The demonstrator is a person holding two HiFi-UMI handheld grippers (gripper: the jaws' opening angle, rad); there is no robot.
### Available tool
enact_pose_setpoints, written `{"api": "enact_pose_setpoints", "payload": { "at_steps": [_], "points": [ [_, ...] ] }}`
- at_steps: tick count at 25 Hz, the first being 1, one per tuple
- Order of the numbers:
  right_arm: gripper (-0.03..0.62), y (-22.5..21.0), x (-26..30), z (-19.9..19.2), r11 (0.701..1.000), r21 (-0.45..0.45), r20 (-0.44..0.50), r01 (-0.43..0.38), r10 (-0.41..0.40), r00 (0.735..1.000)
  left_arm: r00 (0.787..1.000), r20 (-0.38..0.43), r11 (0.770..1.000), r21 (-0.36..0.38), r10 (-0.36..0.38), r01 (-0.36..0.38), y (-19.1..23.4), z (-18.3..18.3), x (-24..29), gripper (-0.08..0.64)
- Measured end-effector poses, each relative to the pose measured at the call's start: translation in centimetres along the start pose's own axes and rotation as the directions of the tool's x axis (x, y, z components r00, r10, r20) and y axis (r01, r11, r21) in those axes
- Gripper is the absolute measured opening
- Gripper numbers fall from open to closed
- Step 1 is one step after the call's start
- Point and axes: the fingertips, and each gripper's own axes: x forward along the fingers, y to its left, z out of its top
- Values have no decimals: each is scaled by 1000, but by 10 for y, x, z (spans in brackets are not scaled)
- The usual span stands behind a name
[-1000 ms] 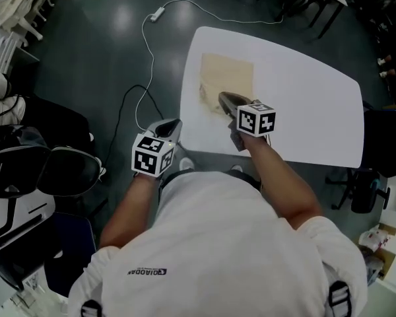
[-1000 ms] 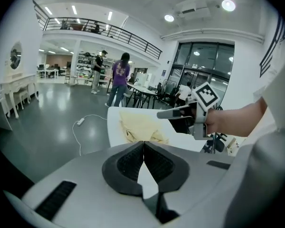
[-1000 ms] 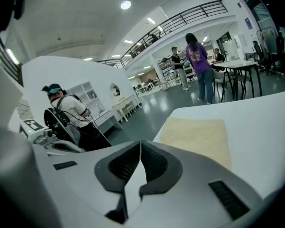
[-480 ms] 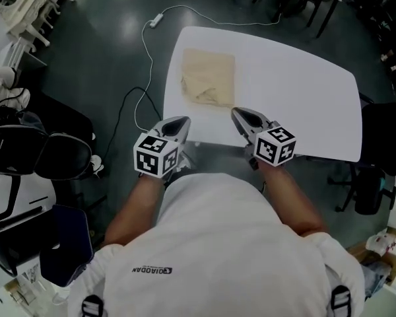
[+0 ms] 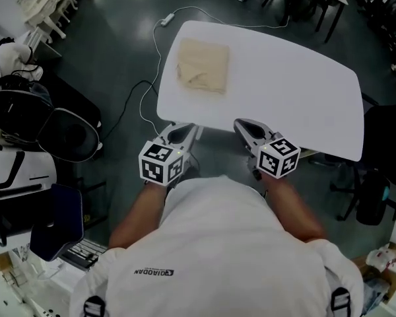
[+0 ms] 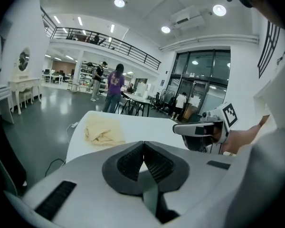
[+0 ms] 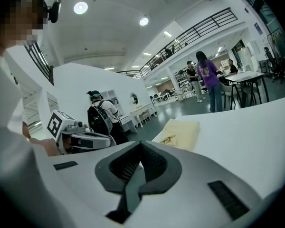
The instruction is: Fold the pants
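The beige pants (image 5: 202, 66) lie folded into a small square on the far left part of the white table (image 5: 297, 91). In the left gripper view the pants (image 6: 103, 130) show beyond the jaws, and in the right gripper view the pants (image 7: 178, 134) lie well ahead. My left gripper (image 5: 185, 132) hangs at the table's near edge, shut with nothing in it. My right gripper (image 5: 245, 125) hovers beside it at the same edge, shut and empty too. Both are well apart from the pants.
A white cable (image 5: 148, 78) runs over the dark floor left of the table. Black bags (image 5: 66, 134) sit on the floor at the left. A dark chair (image 5: 373, 197) stands at the right. People stand far off in the hall (image 6: 115, 82).
Both grippers have drawn back from the pants to the table's near edge. The right gripper, which was at the folded pants, is now clear of them. The pants lie still.
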Motion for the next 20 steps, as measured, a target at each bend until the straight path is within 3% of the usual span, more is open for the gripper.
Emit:
{"api": "enact_pose_setpoints", "payload": {
  "at_steps": [9, 15, 20],
  "points": [
    [18, 22, -16, -27, 999, 38, 34, -35, 33, 999, 997, -44, 997, 21, 70, -69, -12, -36, -40, 28],
    [20, 42, -6, -27, 999, 38, 82, -4, 1, 997, 998, -62, 996, 90, -8, 13, -5, -28, -32, 28],
    [18, 40, 11, -32, 991, 96, 95, 92, -101, 990, 991, -84, 982, 152, -100, 111, 5, -11, -27, 28]
  ]
}}
